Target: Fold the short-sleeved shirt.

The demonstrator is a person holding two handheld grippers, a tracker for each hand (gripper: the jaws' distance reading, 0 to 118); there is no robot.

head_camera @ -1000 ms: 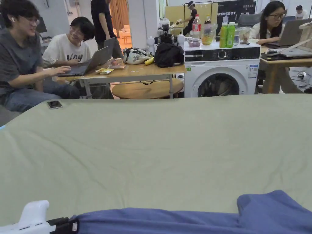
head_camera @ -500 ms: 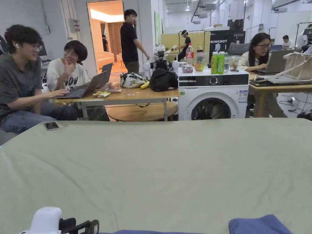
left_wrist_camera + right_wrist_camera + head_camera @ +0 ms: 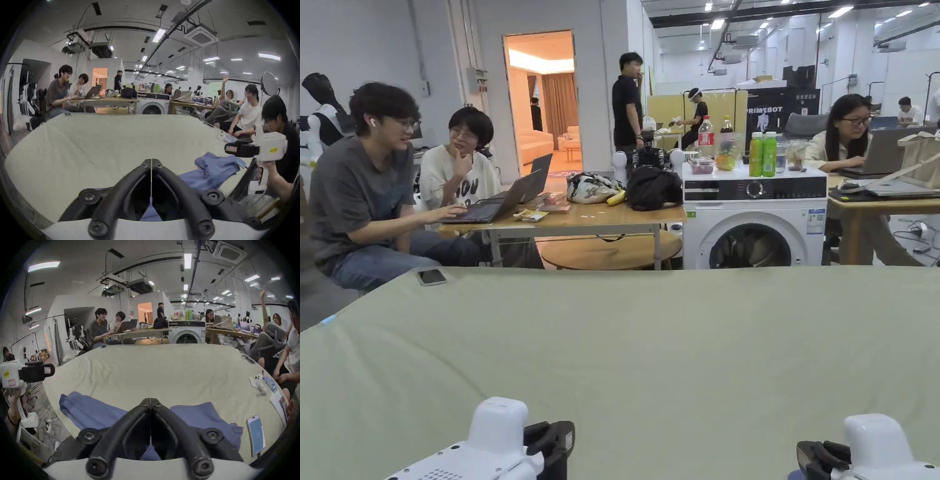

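Note:
The blue short-sleeved shirt (image 3: 90,408) lies bunched near the front edge of the green sheet-covered table (image 3: 650,337); in the left gripper view the shirt (image 3: 211,172) lies to the right of the jaws. My left gripper (image 3: 151,160) has its jaws together, with blue cloth showing between them near their base. My right gripper (image 3: 150,400) is closed the same way, blue cloth in its gap and on both sides. In the head view the left gripper (image 3: 550,437) and right gripper (image 3: 819,456) are raised at the bottom edge, far apart.
A phone (image 3: 431,277) lies at the table's far left corner. Another phone (image 3: 256,434), papers and a keychain (image 3: 259,386) lie along the right side. People sit at the right edge (image 3: 246,113). Beyond are desks with seated people and a washing machine (image 3: 754,219).
The head camera has tilted up, so the shirt has slid out of the bottom of its picture. The left gripper has risen and moved right. The right gripper has come into view.

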